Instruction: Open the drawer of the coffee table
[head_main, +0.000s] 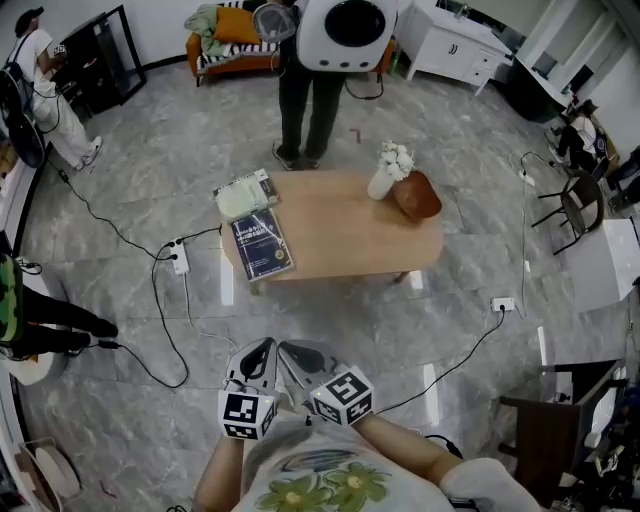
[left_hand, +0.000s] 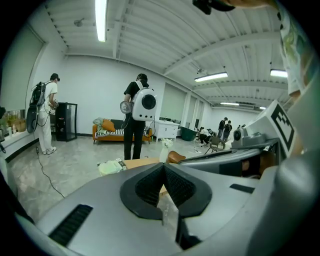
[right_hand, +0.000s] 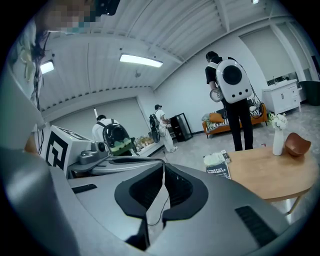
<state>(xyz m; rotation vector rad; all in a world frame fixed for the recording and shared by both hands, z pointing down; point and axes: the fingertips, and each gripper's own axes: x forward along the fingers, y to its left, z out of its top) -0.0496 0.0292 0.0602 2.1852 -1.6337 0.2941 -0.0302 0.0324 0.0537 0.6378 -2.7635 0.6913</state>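
The light wooden coffee table (head_main: 345, 235) stands on the grey floor in the middle of the head view; no drawer front shows from here. Two books (head_main: 258, 243), a white vase of flowers (head_main: 385, 175) and a brown bowl (head_main: 417, 195) lie on top. Both grippers are held close to my body, well short of the table's near edge. My left gripper (head_main: 264, 346) is shut and empty, side by side with my right gripper (head_main: 284, 350), also shut and empty. In the left gripper view the jaws (left_hand: 164, 167) meet, with the table (left_hand: 142, 162) beyond. The right gripper (right_hand: 163, 170) faces the table (right_hand: 270, 175).
A person with a white backpack (head_main: 322, 70) stands at the table's far edge. A power strip (head_main: 180, 257) and black cables lie on the floor to the table's left. Another cable and socket (head_main: 503, 304) lie at the right. An orange sofa (head_main: 235, 50) stands at the back.
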